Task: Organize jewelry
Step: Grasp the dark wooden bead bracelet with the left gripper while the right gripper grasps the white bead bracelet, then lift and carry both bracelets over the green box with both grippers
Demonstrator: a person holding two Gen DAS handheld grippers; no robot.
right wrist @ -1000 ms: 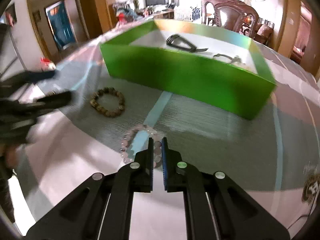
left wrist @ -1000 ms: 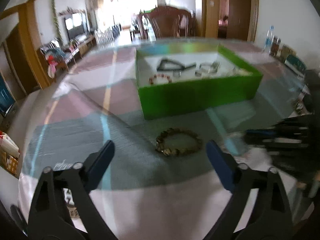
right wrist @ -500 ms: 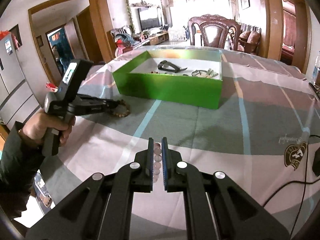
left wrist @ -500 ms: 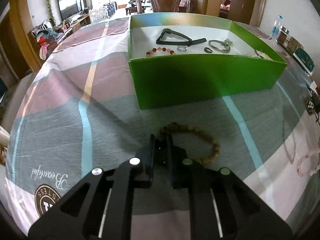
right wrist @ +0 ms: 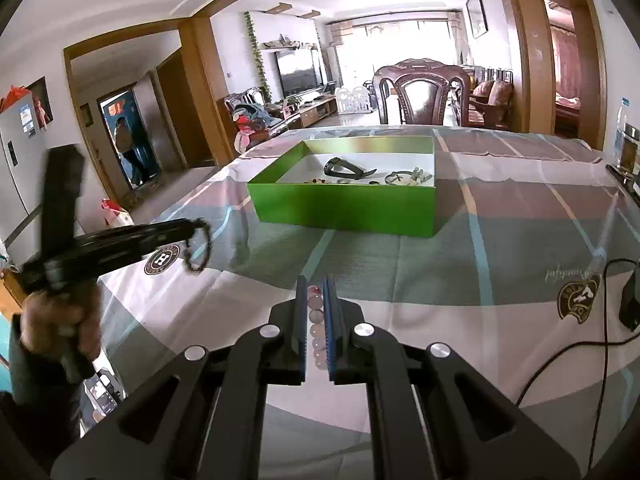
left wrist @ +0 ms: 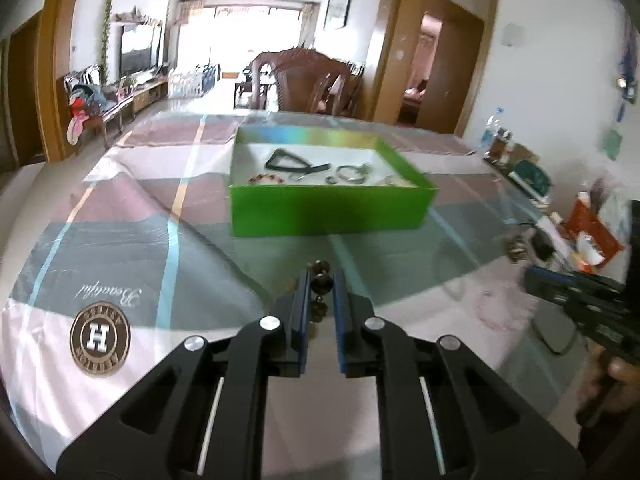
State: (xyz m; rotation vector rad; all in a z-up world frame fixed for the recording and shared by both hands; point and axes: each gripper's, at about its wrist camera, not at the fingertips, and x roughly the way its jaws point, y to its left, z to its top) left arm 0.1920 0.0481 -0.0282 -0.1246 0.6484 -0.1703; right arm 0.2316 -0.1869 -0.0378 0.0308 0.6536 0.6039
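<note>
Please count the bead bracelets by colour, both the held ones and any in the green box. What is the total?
brown bead bracelet, in the left gripper: 1
pink bead bracelet, in the right gripper: 1
red bead bracelet, in the green box: 1
Total: 3

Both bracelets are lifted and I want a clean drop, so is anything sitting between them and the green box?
Nothing visible blocks either path. Only bare tablecloth lies between the brown bead bracelet in the left gripper, the pink bead bracelet in the right gripper, and the green box; its near wall must be cleared.
</note>
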